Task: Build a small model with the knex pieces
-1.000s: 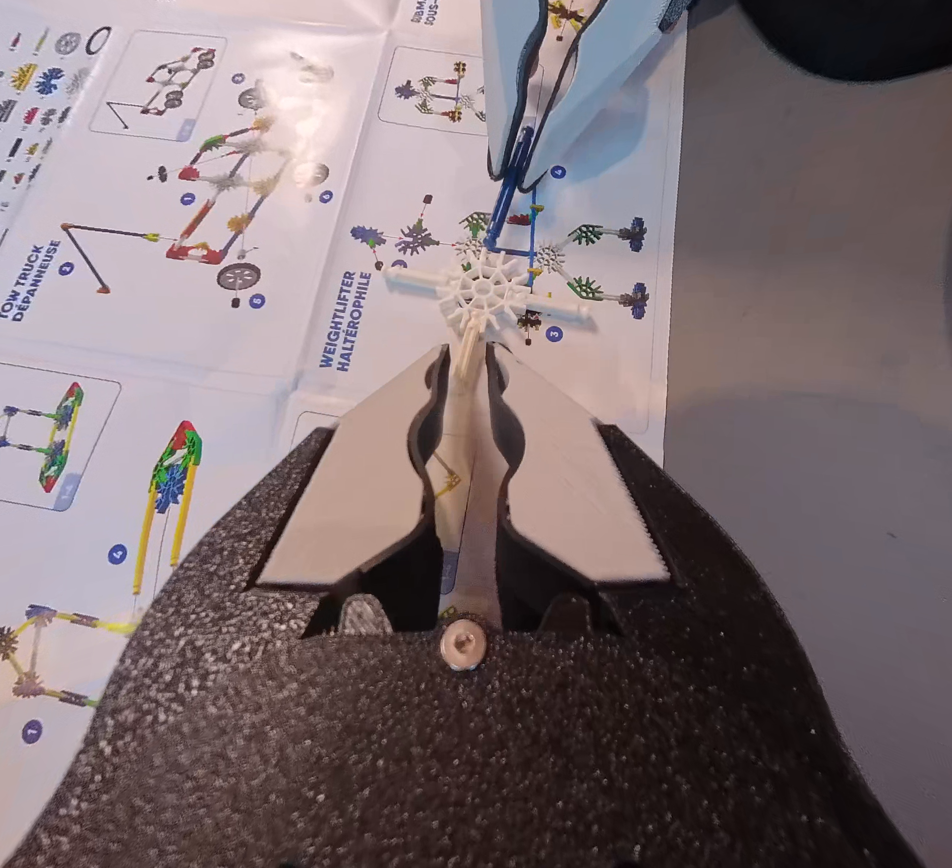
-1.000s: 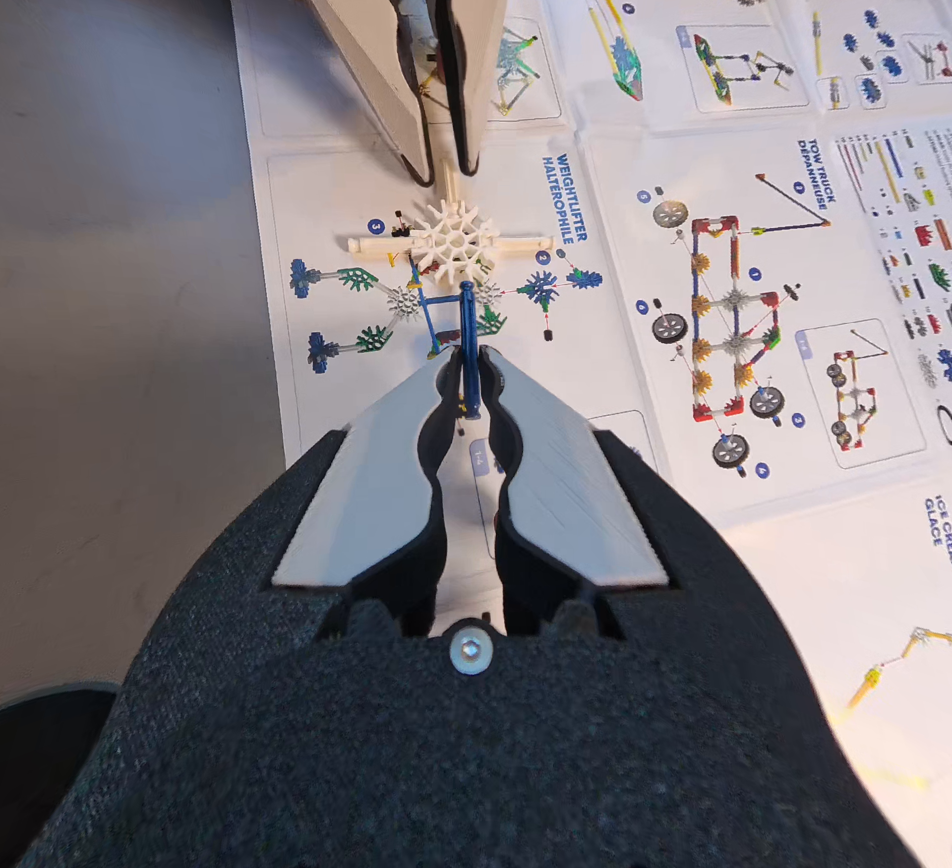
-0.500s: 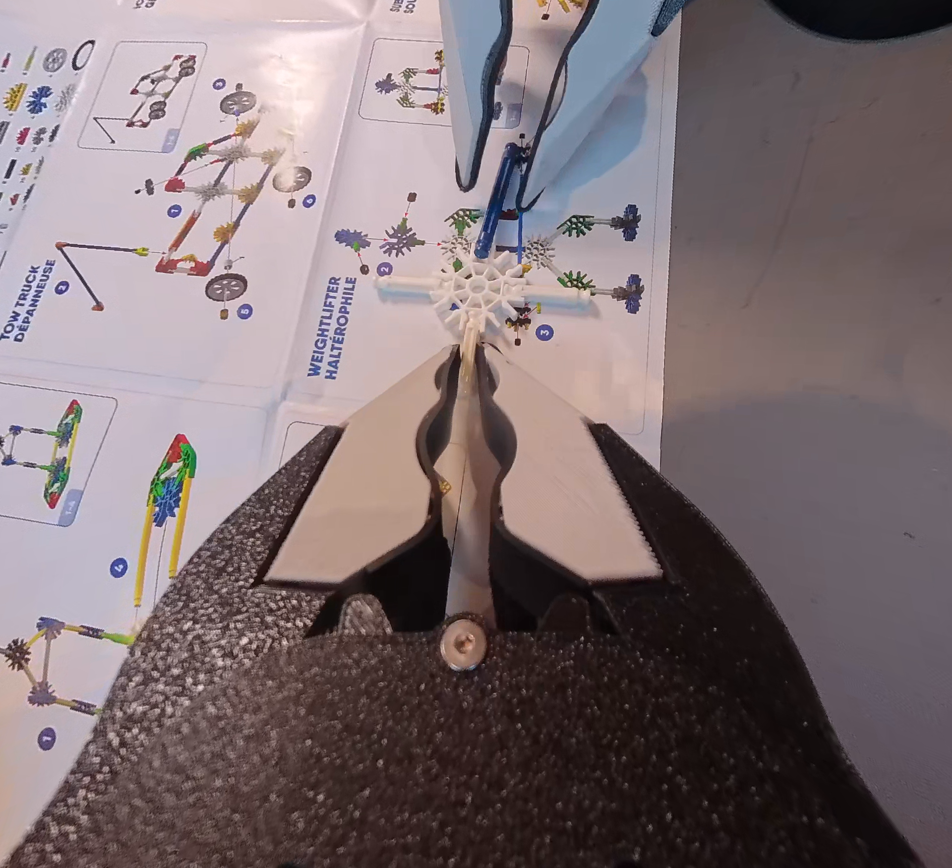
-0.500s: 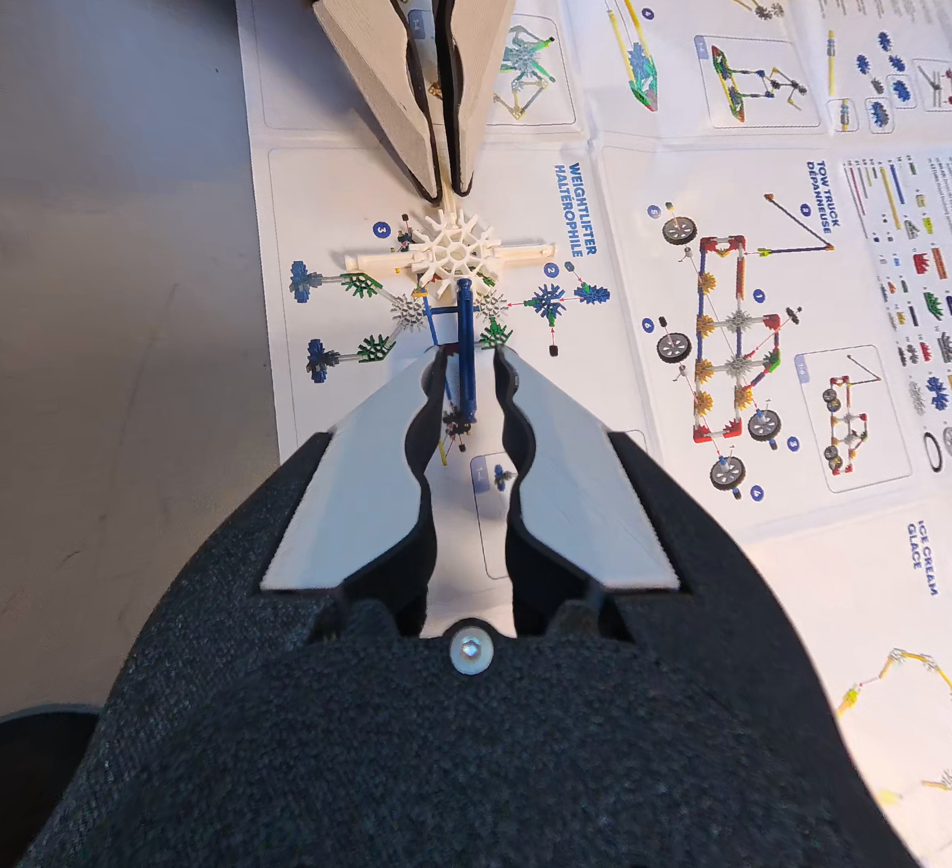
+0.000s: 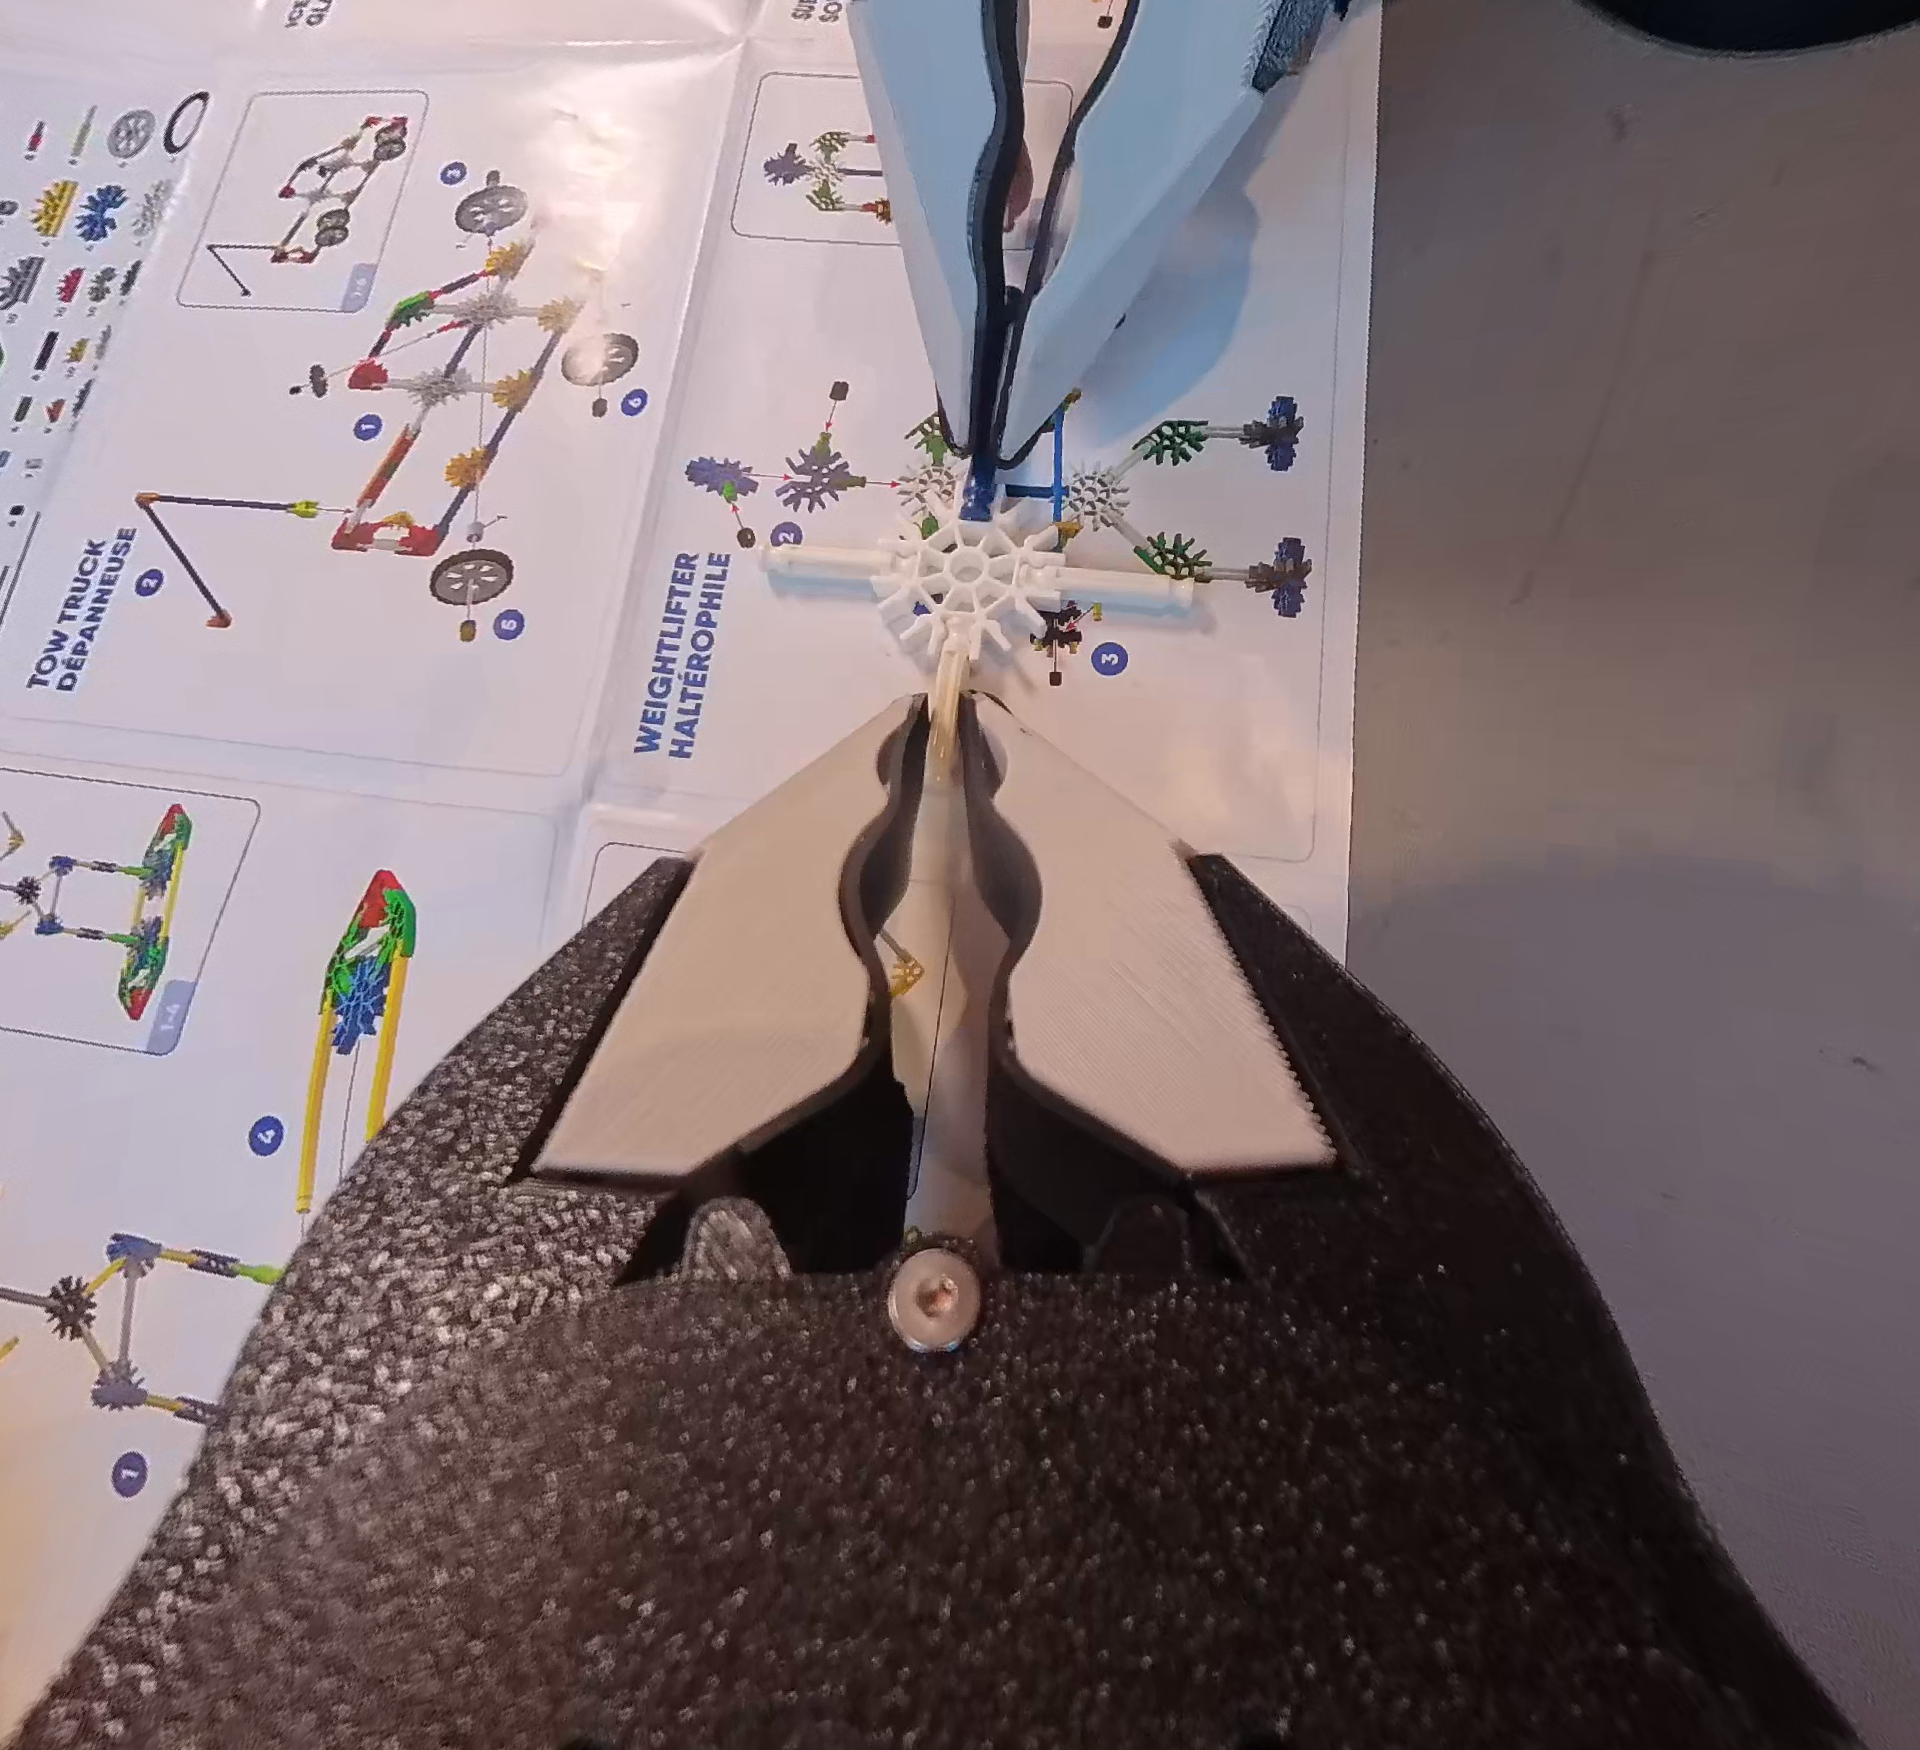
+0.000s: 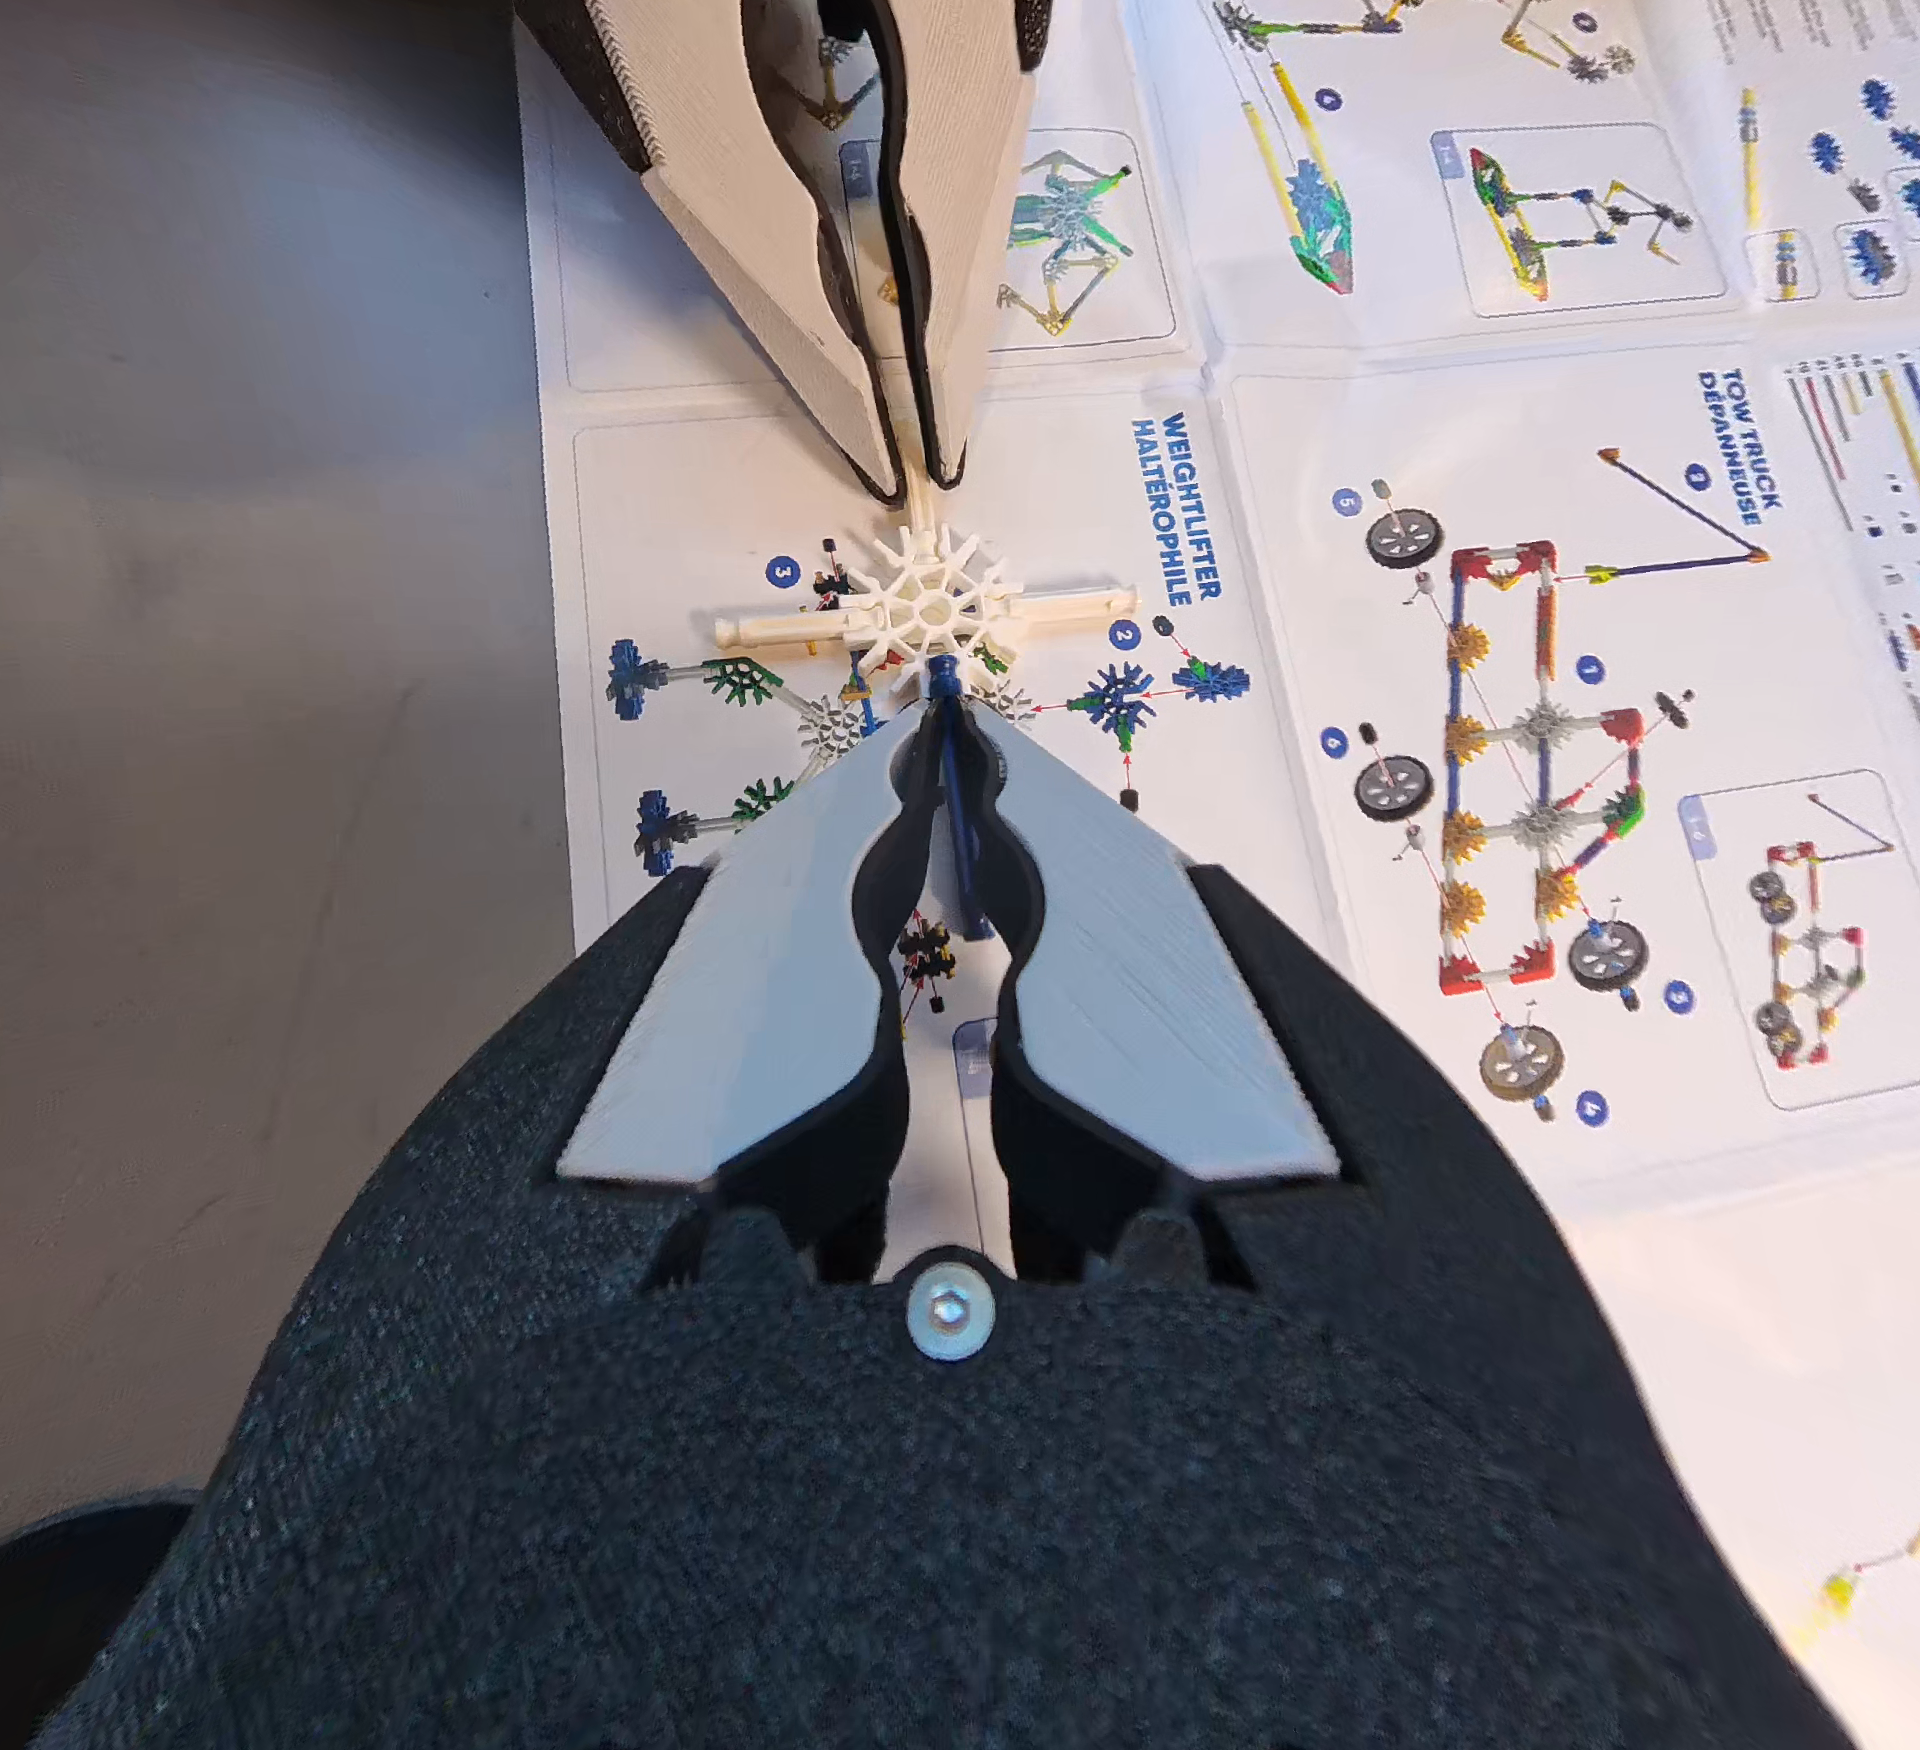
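The white snowflake connector [image 5: 964, 570] is steadied on the instruction sheet [image 5: 520, 682] by the left gripper [image 5: 943, 713], clamped on its white rod [image 5: 945, 687]. The blue rod [image 6: 951, 765], clamped in the right gripper [image 6: 940, 713], is best kept in line with the slot.

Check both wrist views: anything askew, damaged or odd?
Nothing stands out. The left gripper grips a cream rod seated in the white connector; the right gripper holds a blue rod at its opposite slot, both in line.

Connector [image 5: 961, 573] on instruction sheet [image 5: 499, 682], between left gripper [image 5: 943, 711] and right gripper [image 6: 940, 721].
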